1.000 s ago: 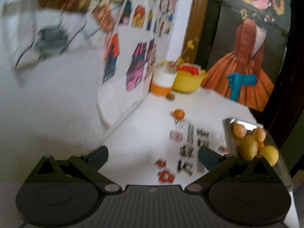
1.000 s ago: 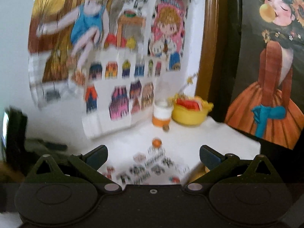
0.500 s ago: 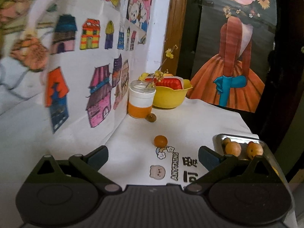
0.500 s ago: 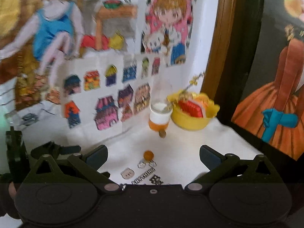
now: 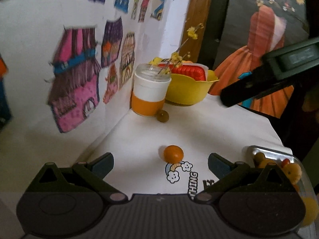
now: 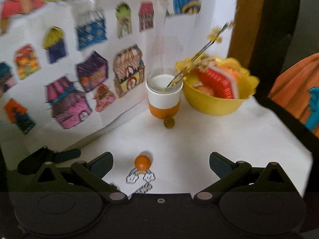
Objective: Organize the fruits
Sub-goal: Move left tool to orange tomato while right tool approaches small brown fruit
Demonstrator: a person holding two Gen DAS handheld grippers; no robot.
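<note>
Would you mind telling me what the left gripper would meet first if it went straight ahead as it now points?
Probably the small orange fruit on the white tablecloth, just beyond the open left gripper; the exact depth is unclear.

On the white cloth (image 5: 199,135) spread over the worktop, the black capitals "THING" (image 5: 193,182) are printed, turned sideways beside a small rainbow-and-cloud cartoon (image 5: 178,169); the start of the word is hidden behind the body of the left tool. Just to the right of these letters a further black printed mark (image 5: 208,184) is seen, but it is cut off and cannot be read. In the right wrist view the same print (image 6: 144,188) is too blurred and too far covered to be read, and no lettering is legible on the wall drawings.
</note>
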